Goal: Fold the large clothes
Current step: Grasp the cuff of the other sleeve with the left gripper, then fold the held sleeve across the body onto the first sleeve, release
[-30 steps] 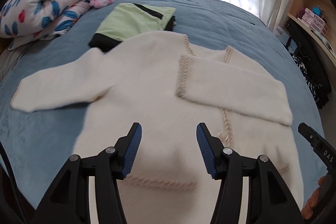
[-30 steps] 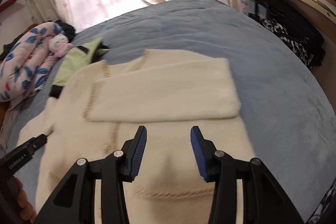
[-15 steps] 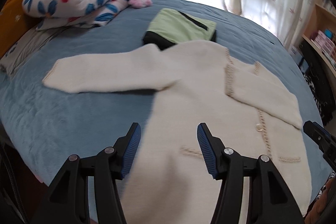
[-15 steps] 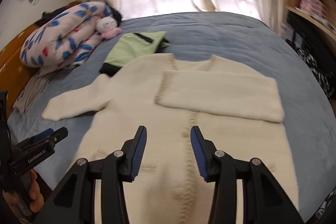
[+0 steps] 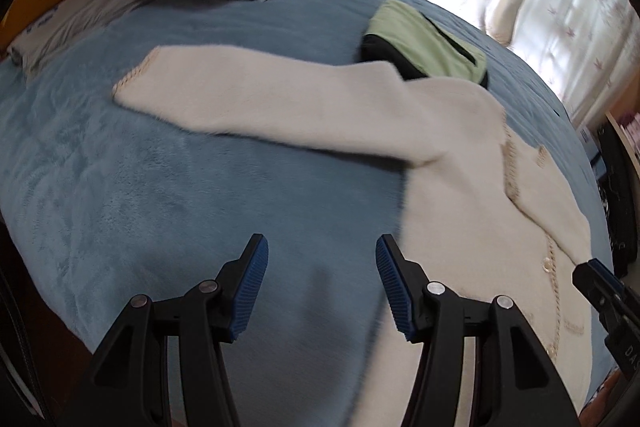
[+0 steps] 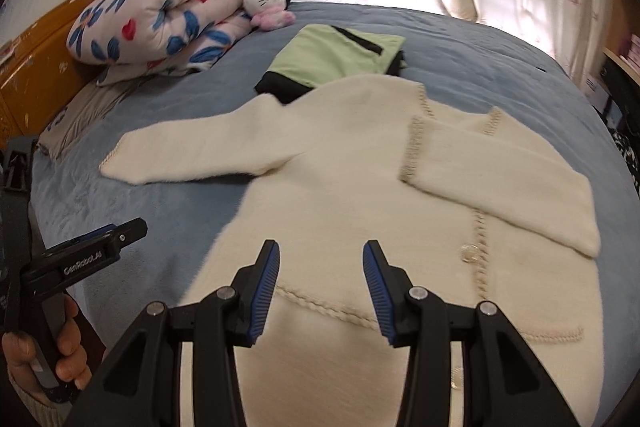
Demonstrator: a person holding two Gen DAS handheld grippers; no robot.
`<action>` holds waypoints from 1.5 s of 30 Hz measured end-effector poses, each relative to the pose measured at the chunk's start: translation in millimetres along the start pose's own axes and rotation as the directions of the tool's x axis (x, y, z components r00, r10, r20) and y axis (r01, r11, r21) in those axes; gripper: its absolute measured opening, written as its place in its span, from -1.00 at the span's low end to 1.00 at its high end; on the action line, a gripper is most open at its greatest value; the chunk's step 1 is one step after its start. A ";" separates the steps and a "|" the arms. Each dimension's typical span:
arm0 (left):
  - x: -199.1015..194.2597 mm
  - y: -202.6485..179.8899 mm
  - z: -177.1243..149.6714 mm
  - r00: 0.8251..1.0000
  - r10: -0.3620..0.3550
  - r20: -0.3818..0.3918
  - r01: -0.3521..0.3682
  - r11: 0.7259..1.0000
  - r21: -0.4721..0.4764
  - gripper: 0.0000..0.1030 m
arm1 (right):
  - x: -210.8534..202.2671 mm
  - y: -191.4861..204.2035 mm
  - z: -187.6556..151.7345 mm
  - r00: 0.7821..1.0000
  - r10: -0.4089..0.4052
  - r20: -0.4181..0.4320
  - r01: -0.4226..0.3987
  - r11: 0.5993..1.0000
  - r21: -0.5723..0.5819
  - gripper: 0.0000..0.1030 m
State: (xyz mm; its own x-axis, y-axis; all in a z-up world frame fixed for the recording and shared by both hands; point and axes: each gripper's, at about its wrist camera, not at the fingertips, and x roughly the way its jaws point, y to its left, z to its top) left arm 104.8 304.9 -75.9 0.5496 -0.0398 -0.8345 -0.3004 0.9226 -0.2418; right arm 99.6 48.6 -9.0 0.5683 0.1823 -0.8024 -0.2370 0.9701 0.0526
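- The cream cardigan lies face up on the blue bedspread; one sleeve is already folded across its chest, the other sleeve stretches flat out to the side.
- Your left gripper hangs over bare bedspread beside the cardigan's edge, jaws spread, nothing between them.
- Your right gripper hangs over the cardigan's lower front, jaws parted and empty.
- You appear to be between folds: the outstretched sleeve looks like the next part to bring in.
- For that, carry the left gripper out to the cuff, pinch the knit there, and lay it across the chest over the folded sleeve.
- Keep clear of the folded green garment touching the shoulder.
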 end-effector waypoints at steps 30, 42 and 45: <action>125.8 200.6 123.8 0.995 -0.089 0.050 0.101 0.905 -0.413 -0.81 | 119.8 49.8 27.2 0.995 0.019 -0.096 -0.019 1.000 0.001 -0.15; -1.1 -21.9 131.7 0.941 -0.246 0.232 0.231 0.969 0.092 -0.87 | 76.0 -30.1 20.0 1.000 0.008 -0.015 -0.005 0.986 0.166 -0.15; 2.0 -105.9 106.9 0.925 -0.354 0.135 0.319 0.920 0.228 -0.87 | 56.5 -59.8 14.4 0.999 -0.033 0.018 0.029 0.978 0.209 -0.15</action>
State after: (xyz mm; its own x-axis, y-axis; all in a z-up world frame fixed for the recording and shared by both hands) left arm 221.1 248.1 1.0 0.7202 -0.3119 -0.6198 0.0766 0.9236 -0.3757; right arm 157.2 3.2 -49.0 0.5895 0.1530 -0.7931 -0.0510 0.9870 0.1525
